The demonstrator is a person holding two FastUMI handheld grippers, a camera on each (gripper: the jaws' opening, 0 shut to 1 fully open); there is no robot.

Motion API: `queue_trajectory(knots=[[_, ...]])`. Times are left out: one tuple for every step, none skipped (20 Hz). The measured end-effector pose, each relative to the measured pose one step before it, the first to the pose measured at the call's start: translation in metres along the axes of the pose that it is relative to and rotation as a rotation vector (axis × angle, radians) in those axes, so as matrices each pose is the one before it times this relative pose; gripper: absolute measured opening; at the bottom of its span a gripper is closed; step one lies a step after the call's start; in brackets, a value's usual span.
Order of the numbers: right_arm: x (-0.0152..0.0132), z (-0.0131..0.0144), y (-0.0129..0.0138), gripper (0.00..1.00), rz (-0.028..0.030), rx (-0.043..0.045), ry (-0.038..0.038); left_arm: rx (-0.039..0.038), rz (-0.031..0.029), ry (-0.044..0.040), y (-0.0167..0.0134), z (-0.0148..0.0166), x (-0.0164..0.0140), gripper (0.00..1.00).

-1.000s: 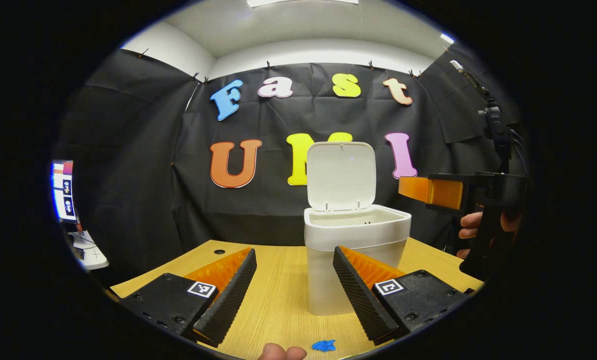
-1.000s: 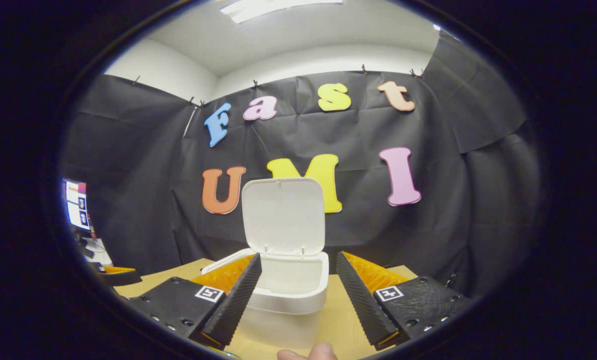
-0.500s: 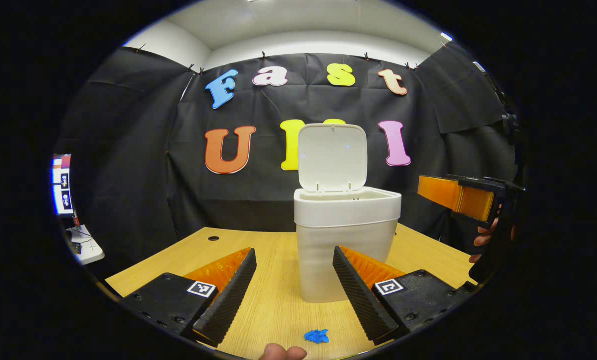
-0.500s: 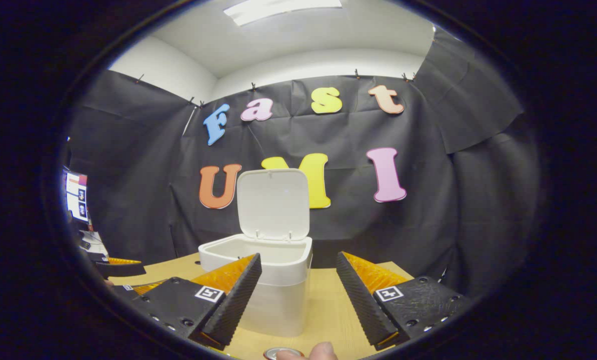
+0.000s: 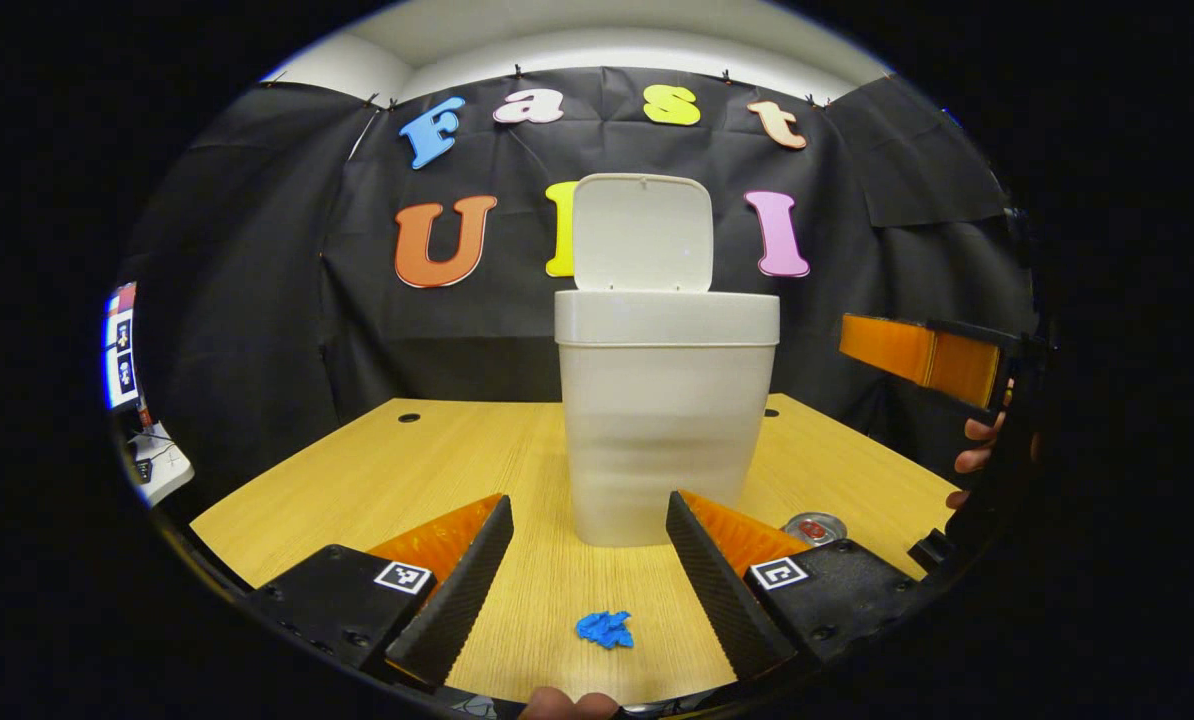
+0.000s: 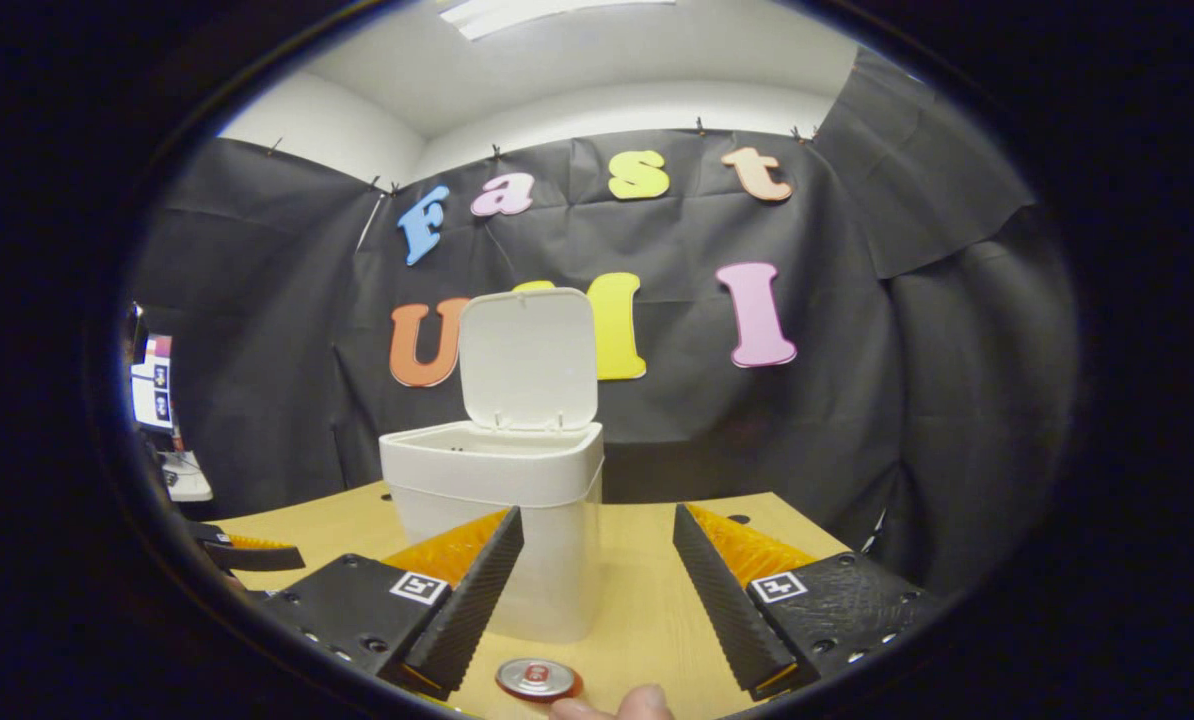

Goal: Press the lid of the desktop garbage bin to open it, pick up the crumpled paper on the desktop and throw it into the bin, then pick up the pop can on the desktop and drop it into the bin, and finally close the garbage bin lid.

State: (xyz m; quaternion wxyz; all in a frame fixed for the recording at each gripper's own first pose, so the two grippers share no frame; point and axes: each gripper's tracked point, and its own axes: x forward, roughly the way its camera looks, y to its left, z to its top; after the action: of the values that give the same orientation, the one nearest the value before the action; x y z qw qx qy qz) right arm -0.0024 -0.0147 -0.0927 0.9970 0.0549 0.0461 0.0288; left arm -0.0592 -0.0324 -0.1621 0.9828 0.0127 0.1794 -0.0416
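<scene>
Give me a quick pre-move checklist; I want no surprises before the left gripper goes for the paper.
1. Bin lid open and upright: ok.
2. Crumpled paper lies on the desk, ahead between the left gripper's fingers: ok.
3. Left gripper open and empty: ok.
4. Right gripper open and empty: ok.
5. Pop can stands apart from the paper: ok.
6. Bin has room inside: cannot tell.

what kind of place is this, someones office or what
Probably a staged recording booth, not an office: black cloth wall, a bare wooden desktop holding a white garbage bin, and a monitor off to one side.
</scene>
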Motion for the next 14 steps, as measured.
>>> queue_trajectory(knots=[[-0.00243, -0.00402, -0.0038, 0.93, -0.00173, -0.00365, -0.00668, 0.00121, 0.00087, 0.01515, -0.00064, -0.00841, -0.00005, 1.0], [-0.00242, -0.00544, -0.00242, 0.94, -0.00114, -0.0021, 0.0008, 0.00062, -0.0015, 0.0241, -0.00202, -0.01074, 0.00098, 0.99], [-0.00264, -0.00783, -0.00253, 0.94, 0.00105, -0.00309, 0.0063, 0.00095, -0.00385, 0.02365, -0.00246, -0.01018, 0.00042, 0.99], [-0.00155, -0.00683, -0.0007, 0.94, 0.00264, -0.00454, 0.00915, 0.00203, -0.00311, 0.02833, -0.0029, -0.01191, 0.00132, 1.0], [-0.00157, -0.00698, -0.00196, 0.94, 0.00175, -0.00045, 0.00873, 0.00195, -0.00225, 0.025, -0.00317, -0.01098, 0.00208, 1.0], [-0.00037, -0.0052, -0.00184, 0.94, -0.00026, 0.00494, 0.00971, 0.00236, -0.00101, 0.02131, -0.0015, -0.00901, 0.00159, 1.0], [-0.00027, -0.00656, -0.00221, 0.94, 0.00132, 0.01049, 0.00963, -0.00026, 0.00049, 0.02003, -0.00128, -0.00828, 0.00213, 1.0], [0.00072, -0.00469, -0.00104, 0.94, 0.00332, 0.01031, 0.01012, -0.00653, -0.0014, 0.02106, -0.00131, -0.00792, 0.00171, 0.99], [0.00116, -0.00502, -0.00185, 0.94, 0.00085, 0.00418, 0.00623, -0.0096, -0.00376, 0.01513, -0.00113, -0.00683, 0.00275, 1.0], [0.00162, -0.0029, -0.00303, 0.94, -0.00602, -0.00221, 0.0049, -0.00704, -0.00161, 0.0149, -0.0007, -0.00558, 0.00158, 1.0], [0.00104, -0.00463, -0.00424, 0.94, -0.00772, -0.00311, 0.00665, -0.00298, 0.00164, 0.01183, 0.0, -0.00398, 0.00239, 1.0], [0.00109, -0.00305, -0.00161, 0.94, -0.00181, 0.0005, 0.00659, -0.00014, 0.00096, 0.01293, 0.00104, -0.00426, 0.0016, 1.0], [0.00024, -0.00281, -0.00047, 0.93, -0.00131, 0.00374, 0.00605, -0.0004, 0.00134, 0.0172, 0.0009, -0.00556, 0.00244, 1.0], [0.00035, -0.00212, 0.00028, 0.94, 0.00053, 0.00387, 0.00495, -0.00589, -0.00128, 0.01867, 0.00023, -0.00556, 0.00181, 1.0]])
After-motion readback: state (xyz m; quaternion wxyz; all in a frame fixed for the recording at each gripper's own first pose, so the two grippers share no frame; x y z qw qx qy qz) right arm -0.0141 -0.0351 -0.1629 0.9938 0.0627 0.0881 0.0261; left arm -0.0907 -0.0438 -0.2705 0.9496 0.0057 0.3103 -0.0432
